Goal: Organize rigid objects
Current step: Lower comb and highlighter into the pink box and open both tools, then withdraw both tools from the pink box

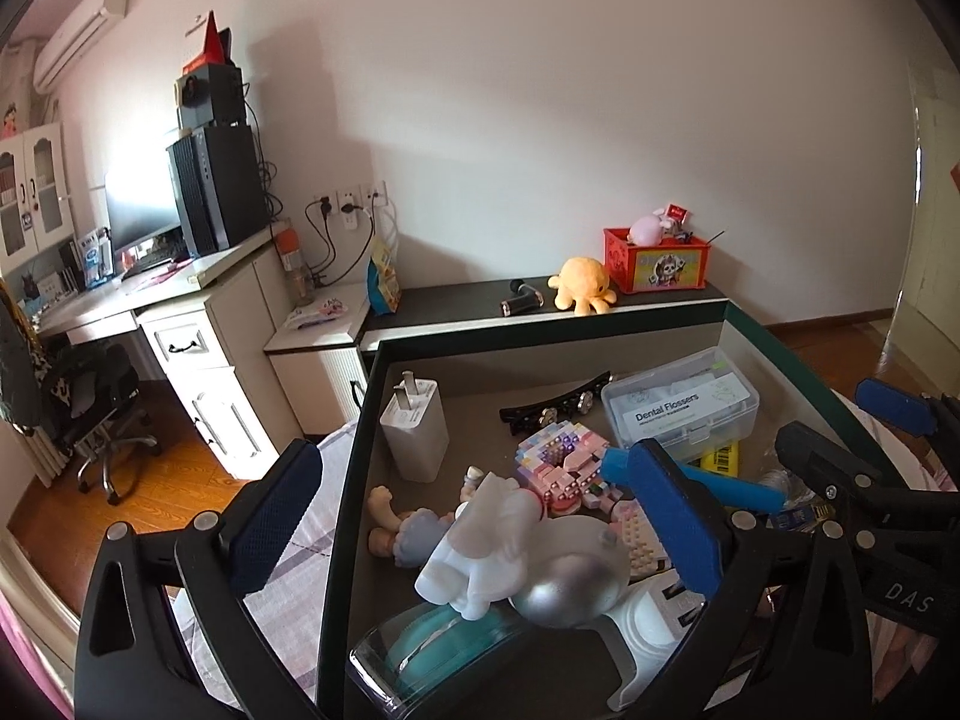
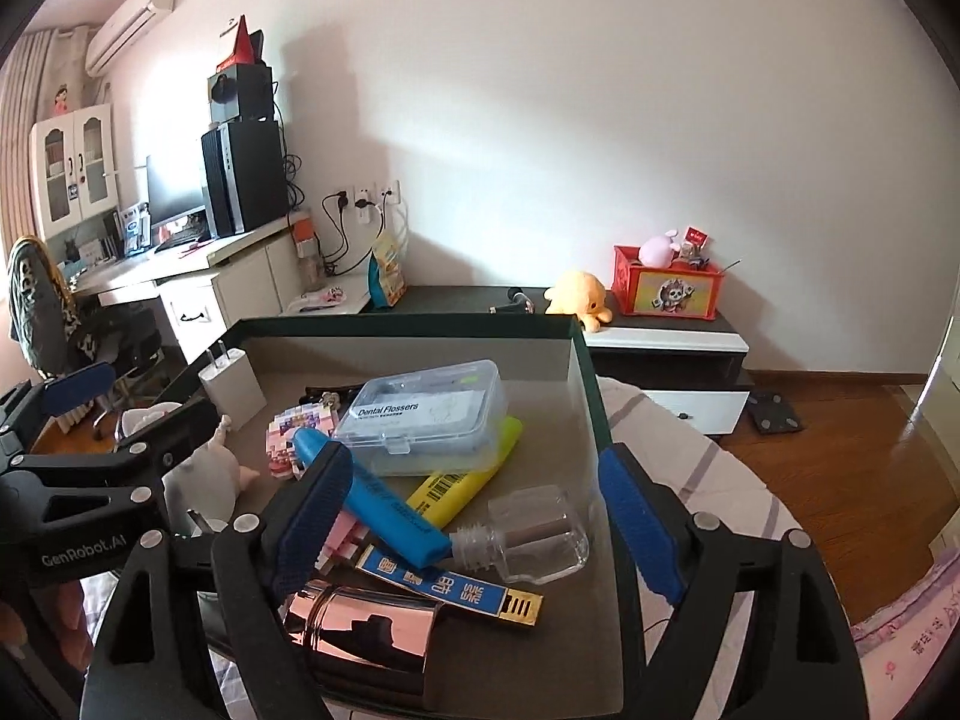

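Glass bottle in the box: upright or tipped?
Tipped. The clear glass bottle lies on its side on the box floor, threaded neck pointing toward the blue marker, no cap on it.

left gripper (image 1: 480, 516) fingers spread, right gripper (image 2: 474, 516) likewise

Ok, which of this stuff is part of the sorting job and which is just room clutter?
Job: dark-rimmed box; Dental Flossers case; blue marker; yellow highlighter; glass bottle; white charger; block toy.
Clutter: yellow plush octopus; red toy crate; computer tower.

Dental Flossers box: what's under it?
The Dental Flossers box rests on a yellow highlighter and a blue highlighter; their covered ends and anything beneath are hidden.
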`<state>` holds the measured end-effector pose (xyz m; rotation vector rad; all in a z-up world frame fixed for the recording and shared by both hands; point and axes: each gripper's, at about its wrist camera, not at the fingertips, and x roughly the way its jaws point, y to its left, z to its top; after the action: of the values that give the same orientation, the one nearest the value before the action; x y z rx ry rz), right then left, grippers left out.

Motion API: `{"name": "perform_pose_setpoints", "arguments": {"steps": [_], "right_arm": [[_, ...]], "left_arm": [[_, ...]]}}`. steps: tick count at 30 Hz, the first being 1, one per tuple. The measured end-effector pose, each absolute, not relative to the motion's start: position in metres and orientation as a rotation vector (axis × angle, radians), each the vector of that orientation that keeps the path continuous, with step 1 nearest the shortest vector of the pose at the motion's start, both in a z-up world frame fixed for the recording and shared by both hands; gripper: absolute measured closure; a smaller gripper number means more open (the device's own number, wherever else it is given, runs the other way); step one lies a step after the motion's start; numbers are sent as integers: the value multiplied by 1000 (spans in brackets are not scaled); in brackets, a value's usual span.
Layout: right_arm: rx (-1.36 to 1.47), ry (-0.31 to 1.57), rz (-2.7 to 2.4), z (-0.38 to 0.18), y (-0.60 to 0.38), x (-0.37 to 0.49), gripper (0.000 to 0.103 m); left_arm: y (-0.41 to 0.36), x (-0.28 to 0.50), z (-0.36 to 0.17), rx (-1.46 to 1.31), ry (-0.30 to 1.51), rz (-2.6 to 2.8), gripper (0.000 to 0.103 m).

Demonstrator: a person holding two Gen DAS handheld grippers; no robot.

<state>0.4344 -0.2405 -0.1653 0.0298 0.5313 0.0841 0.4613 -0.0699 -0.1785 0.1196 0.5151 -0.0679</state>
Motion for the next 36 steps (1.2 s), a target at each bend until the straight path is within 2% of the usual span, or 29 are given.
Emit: {"name": "perform_pose_setpoints", "arguments": {"steps": [10,12,36], "right_arm": [[33,552,79,-168,-244,436,14],[38,564,65,-166,-246,433,0],[67,430,38,-78,-252,254,0]], "left_arm": [[-75,461,-180,125,538,-65,0],[-75,457,-177,117,551,-58,0],[-76,268,-85,62,408,-76,0]]}}
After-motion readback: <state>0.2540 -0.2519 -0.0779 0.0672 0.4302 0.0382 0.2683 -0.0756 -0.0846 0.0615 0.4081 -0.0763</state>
